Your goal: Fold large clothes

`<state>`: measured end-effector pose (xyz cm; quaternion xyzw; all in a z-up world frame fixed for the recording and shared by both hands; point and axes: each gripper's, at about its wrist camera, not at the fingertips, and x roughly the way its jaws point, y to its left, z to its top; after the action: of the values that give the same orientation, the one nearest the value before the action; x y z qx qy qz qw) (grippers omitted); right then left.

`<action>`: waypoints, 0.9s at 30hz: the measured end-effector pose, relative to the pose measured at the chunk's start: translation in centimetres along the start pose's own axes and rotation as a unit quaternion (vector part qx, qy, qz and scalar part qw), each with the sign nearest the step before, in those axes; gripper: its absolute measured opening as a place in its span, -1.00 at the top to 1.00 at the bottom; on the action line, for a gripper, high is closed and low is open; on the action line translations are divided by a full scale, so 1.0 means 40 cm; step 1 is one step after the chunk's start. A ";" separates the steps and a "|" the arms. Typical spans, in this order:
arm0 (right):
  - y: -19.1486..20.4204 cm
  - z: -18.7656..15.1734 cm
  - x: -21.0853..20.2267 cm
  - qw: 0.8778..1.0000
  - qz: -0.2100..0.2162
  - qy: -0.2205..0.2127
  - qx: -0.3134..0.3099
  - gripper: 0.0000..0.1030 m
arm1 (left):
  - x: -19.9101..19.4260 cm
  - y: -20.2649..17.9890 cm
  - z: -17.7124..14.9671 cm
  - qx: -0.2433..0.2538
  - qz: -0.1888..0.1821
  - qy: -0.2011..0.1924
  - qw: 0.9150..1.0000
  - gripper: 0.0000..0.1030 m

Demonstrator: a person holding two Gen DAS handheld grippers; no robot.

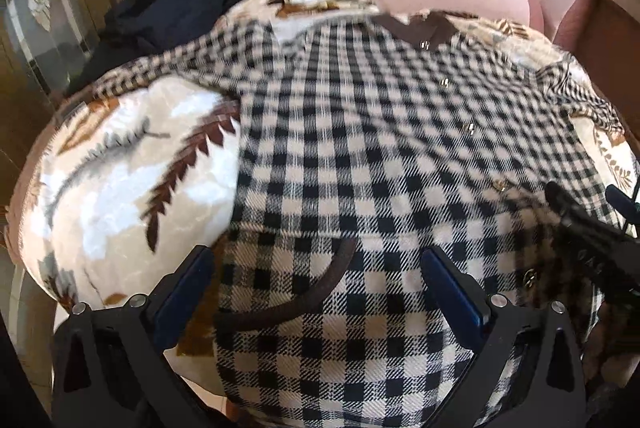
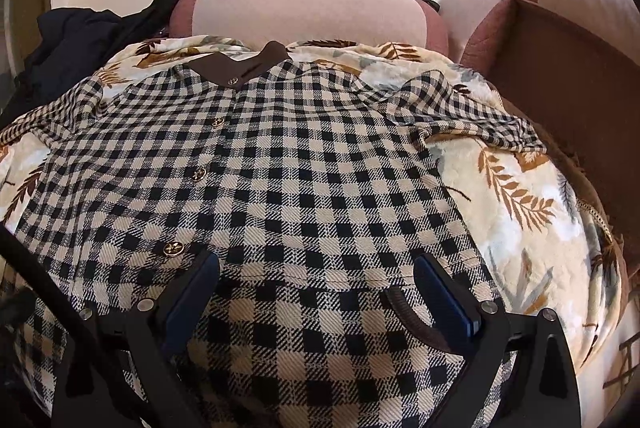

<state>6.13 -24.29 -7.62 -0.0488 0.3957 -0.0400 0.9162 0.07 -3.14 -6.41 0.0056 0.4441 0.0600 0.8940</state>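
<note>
A black-and-cream checked jacket with a brown collar and gold buttons lies front up, spread flat on a leaf-patterned blanket; it also shows in the right wrist view. Its sleeves spread out to both sides. My left gripper is open, its blue-padded fingers straddling the jacket's lower left part with a brown-trimmed pocket. My right gripper is open above the jacket's lower right part, empty. The right gripper's dark body shows at the right edge of the left wrist view.
The blanket covers a pink sofa seat with a pink backrest. A pile of dark clothes lies at the back left. A brown armrest rises at the right. A wooden door frame stands at the far left.
</note>
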 end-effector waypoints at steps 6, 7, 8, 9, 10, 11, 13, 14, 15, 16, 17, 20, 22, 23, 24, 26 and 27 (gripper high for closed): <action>0.000 0.001 -0.008 1.000 0.001 -0.003 -0.005 -0.94 | -0.028 -0.014 -0.002 0.012 0.008 -0.017 1.000 -1.00; -0.001 0.001 -0.009 1.000 0.001 -0.003 -0.005 -0.94 | -0.029 -0.015 -0.003 0.012 0.008 -0.016 1.000 -1.00; -0.002 0.001 -0.009 1.000 0.001 -0.003 -0.005 -0.94 | -0.031 -0.017 -0.004 0.011 0.009 -0.016 1.000 -1.00; -0.005 0.001 -0.010 1.000 0.001 -0.003 -0.004 -0.94 | -0.032 -0.019 -0.006 0.010 0.010 -0.015 1.000 -1.00; -0.007 0.000 -0.011 1.000 0.001 -0.003 -0.003 -0.94 | -0.034 -0.019 -0.007 0.009 0.009 -0.015 1.000 -1.00; -0.006 0.000 -0.011 1.000 0.001 -0.003 -0.002 -0.94 | -0.035 -0.022 -0.007 0.008 0.009 -0.014 1.000 -1.00; -0.006 -0.001 -0.012 1.000 -0.001 -0.002 -0.001 -0.94 | -0.039 -0.023 -0.011 0.008 0.009 -0.014 1.000 -1.00; -0.005 -0.002 -0.012 1.000 -0.001 -0.002 -0.002 -0.94 | -0.038 -0.023 -0.009 0.009 0.009 -0.013 1.000 -1.00; -0.004 -0.003 -0.013 1.000 -0.001 -0.002 -0.002 -0.94 | -0.040 -0.024 -0.011 0.009 0.009 -0.013 1.000 -1.00; -0.005 -0.003 -0.013 1.000 -0.001 -0.002 -0.002 -0.94 | -0.043 -0.024 -0.013 0.010 0.007 -0.012 1.000 -1.00; -0.004 -0.003 -0.014 1.000 -0.002 -0.003 -0.003 -0.94 | -0.044 -0.025 -0.013 0.010 0.005 -0.011 1.000 -1.00; -0.002 -0.005 -0.018 1.000 -0.003 -0.005 -0.006 -0.94 | -0.049 -0.020 -0.017 0.008 -0.002 -0.004 1.000 -1.00; 0.001 -0.007 -0.022 1.000 -0.005 -0.007 -0.008 -0.94 | -0.055 -0.017 -0.019 0.006 -0.005 -0.003 1.000 -1.00; 0.000 -0.008 -0.023 1.000 -0.005 -0.007 -0.008 -0.94 | -0.060 -0.015 -0.022 0.005 -0.005 -0.004 1.000 -1.00; 0.000 -0.009 -0.025 1.000 -0.006 -0.008 -0.008 -0.94 | -0.065 -0.015 -0.023 0.004 -0.005 -0.005 1.000 -1.00; -0.001 -0.011 -0.029 1.000 -0.007 -0.010 -0.009 -0.94 | -0.075 -0.014 -0.024 0.003 -0.006 -0.008 1.000 -1.00; -0.002 -0.012 -0.032 1.000 -0.008 -0.011 -0.009 -0.94 | -0.081 -0.013 -0.026 0.001 -0.006 -0.009 1.000 -1.00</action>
<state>4.90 -24.25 -7.02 -0.0607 0.3856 -0.0437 0.9196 -2.64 -4.08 -4.48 0.0046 0.4359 0.0536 0.8984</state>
